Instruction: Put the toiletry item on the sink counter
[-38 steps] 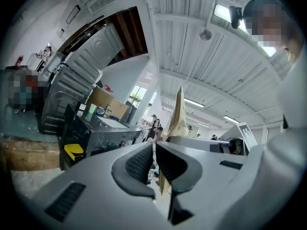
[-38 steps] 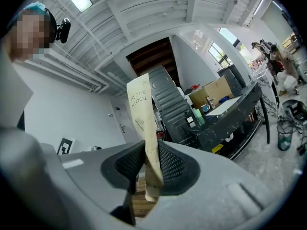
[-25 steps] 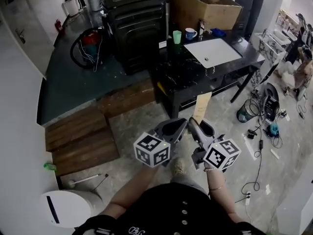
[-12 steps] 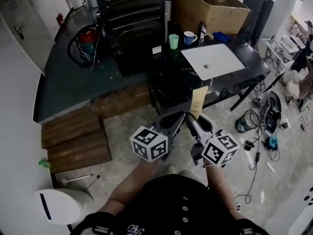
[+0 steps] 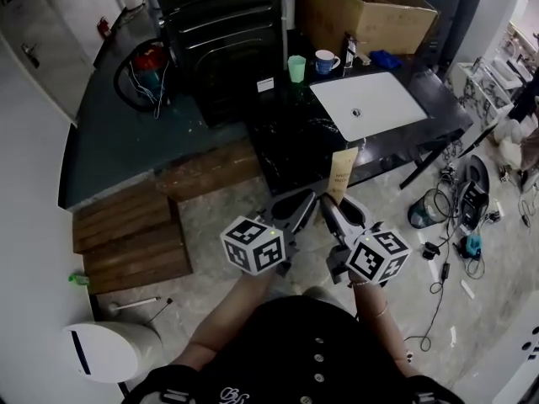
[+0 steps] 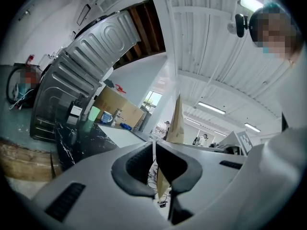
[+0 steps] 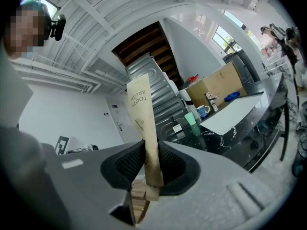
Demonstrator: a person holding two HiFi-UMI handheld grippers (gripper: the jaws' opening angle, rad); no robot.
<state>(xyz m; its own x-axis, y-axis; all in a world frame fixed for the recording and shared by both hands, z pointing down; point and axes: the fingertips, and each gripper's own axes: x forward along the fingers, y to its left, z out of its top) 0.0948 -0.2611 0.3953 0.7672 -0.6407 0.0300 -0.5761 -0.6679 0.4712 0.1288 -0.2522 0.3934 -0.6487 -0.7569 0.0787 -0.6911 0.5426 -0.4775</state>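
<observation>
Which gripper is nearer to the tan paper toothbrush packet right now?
Right. The right gripper is clamped on the tan paper toothbrush packet at its lower end. The left gripper sits close alongside, not holding it, and the packet shows just beyond its closed jaws.

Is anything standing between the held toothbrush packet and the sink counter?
Nothing visible does. The toothbrush packet is clamped in the right hand-held gripper, in front of the sink counter. The counter's near part is bare, with the green cup and mug at the far edge.
</observation>
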